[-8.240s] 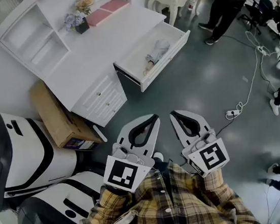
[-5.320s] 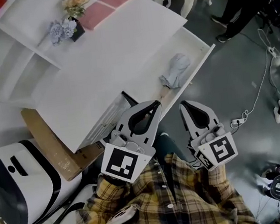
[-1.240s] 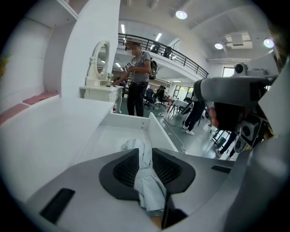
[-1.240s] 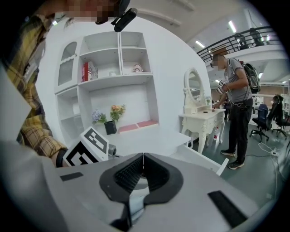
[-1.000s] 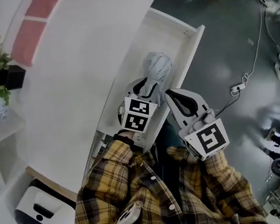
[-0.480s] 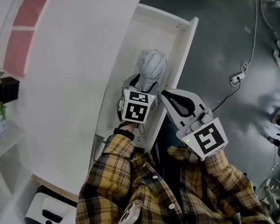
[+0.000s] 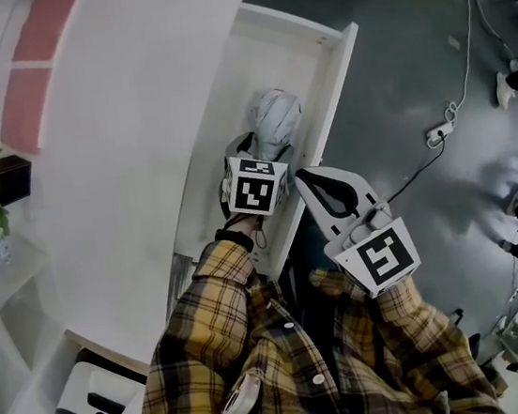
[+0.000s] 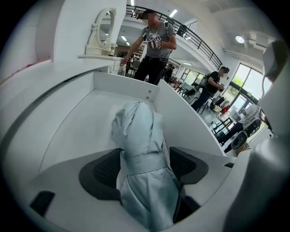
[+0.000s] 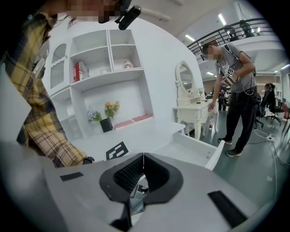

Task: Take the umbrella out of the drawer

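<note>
Straddling the umbrella (image 8: pixel 138 131) in the drawer (image 8: pixel 122 84), the left hand-held gripper (image 8: pixel 146 166) has just been opening its jaws. The right hand-held gripper (image 9: pixel 143 156) is closed, empty. Pinching only loose fabric risks a slip.

Overall light: bright, even indoor light; the white desk top (image 7: pixel 134 123) is nearly washed out in the head view.
Sources: ceiling lamps (image 8: pixel 173 12) and tall windows (image 8: pixel 247 77), which glare at the right edge of the left gripper view.
Shadows: soft and faint, with a grey band along the drawer (image 7: pixel 340 67) wall under the desk top's edge.
Blur: the floor (image 7: pixel 483 181) smears toward the head view's right edge.
Distortion: both gripper views are fisheye with black corners; the shelves (image 9: pixel 108 59) bow.
Focus: the umbrella (image 8: pixel 142 149) is crisp, its background softer.
</note>
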Demonstrator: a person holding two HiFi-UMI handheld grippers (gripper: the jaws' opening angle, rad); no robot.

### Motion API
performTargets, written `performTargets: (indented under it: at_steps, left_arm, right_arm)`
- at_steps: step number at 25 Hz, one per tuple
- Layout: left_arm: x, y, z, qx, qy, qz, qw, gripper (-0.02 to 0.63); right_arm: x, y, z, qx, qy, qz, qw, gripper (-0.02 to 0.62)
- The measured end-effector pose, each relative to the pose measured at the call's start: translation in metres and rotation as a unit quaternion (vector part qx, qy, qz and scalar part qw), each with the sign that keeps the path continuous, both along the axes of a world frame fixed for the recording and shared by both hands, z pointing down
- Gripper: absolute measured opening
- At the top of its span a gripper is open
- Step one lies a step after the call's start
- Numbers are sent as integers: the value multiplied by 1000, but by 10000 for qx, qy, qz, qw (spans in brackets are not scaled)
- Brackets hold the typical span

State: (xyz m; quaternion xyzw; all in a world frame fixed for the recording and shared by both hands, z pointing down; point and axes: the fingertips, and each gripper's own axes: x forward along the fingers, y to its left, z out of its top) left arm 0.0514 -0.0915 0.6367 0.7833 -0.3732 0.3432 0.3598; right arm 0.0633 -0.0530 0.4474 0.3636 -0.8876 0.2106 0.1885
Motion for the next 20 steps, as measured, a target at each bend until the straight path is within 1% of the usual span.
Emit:
performTargets:
  at_steps: [7, 12, 15, 20]
  left_arm:
    - [2, 0, 11, -185, -65, -201, 9996, 347]
    - [4, 0, 18, -303, -78, -272, 9991, 348]
    - [7, -1, 22, -320, -72, -254, 9991, 351]
    - [9, 2, 27, -480, -91, -229, 9985, 353]
  right_arm:
    - [12, -3, 3, -56, 145, 146, 9998, 17]
    - [14, -4, 4, -32, 57, 171, 9998, 17]
    - [16, -5, 4, -57, 72, 220, 9997, 17]
    - [21, -5, 4, -48, 90, 293, 9995, 17]
